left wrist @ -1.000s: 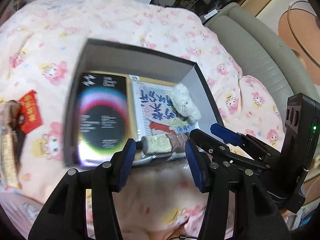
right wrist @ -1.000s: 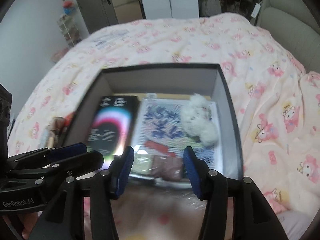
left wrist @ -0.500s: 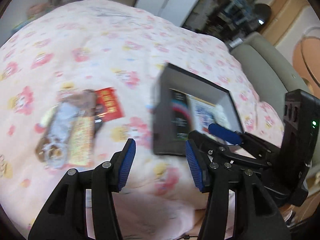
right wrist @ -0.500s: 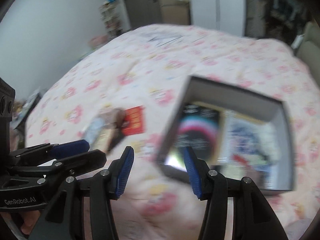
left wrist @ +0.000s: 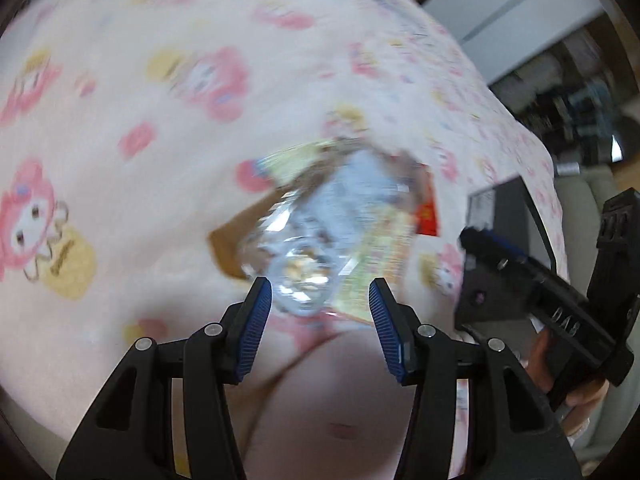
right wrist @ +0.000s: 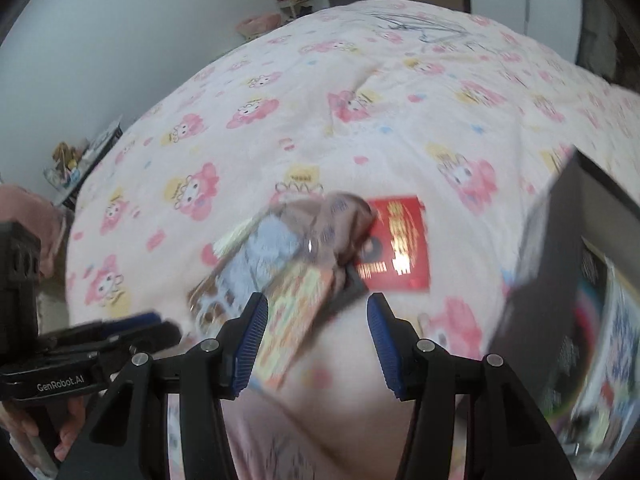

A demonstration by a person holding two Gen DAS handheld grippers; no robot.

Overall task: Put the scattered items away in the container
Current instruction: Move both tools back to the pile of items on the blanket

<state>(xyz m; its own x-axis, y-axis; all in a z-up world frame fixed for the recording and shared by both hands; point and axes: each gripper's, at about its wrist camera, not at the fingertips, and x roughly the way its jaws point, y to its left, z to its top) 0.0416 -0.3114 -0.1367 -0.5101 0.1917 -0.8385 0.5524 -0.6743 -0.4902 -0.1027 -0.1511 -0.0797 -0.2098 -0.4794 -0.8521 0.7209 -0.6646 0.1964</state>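
A heap of scattered items lies on the pink patterned bedspread: a clear blue-white snack packet (left wrist: 320, 236) (right wrist: 256, 256), a yellow-green printed packet (left wrist: 380, 244) (right wrist: 296, 312), a brown wrapper (right wrist: 340, 220) and a red envelope (right wrist: 400, 240) (left wrist: 426, 216). My left gripper (left wrist: 320, 308) hovers open just short of the clear packet. My right gripper (right wrist: 316, 328) hangs open over the yellow-green packet. Nothing is between either pair of pads. The dark box (right wrist: 552, 248) (left wrist: 504, 200) with a black booklet inside stands to the right.
The bedspread (right wrist: 360, 80) fills both views, with a fold near the front. A grey wall, shelves and a small cluttered stand (right wrist: 76, 164) lie off its left edge. A hand (left wrist: 580, 396) holds the other gripper at the right of the left wrist view.
Both grippers have swung left, away from the box and over to the heap of packets, and dropped closer to the bed. The box has slid to the right edge of both views.
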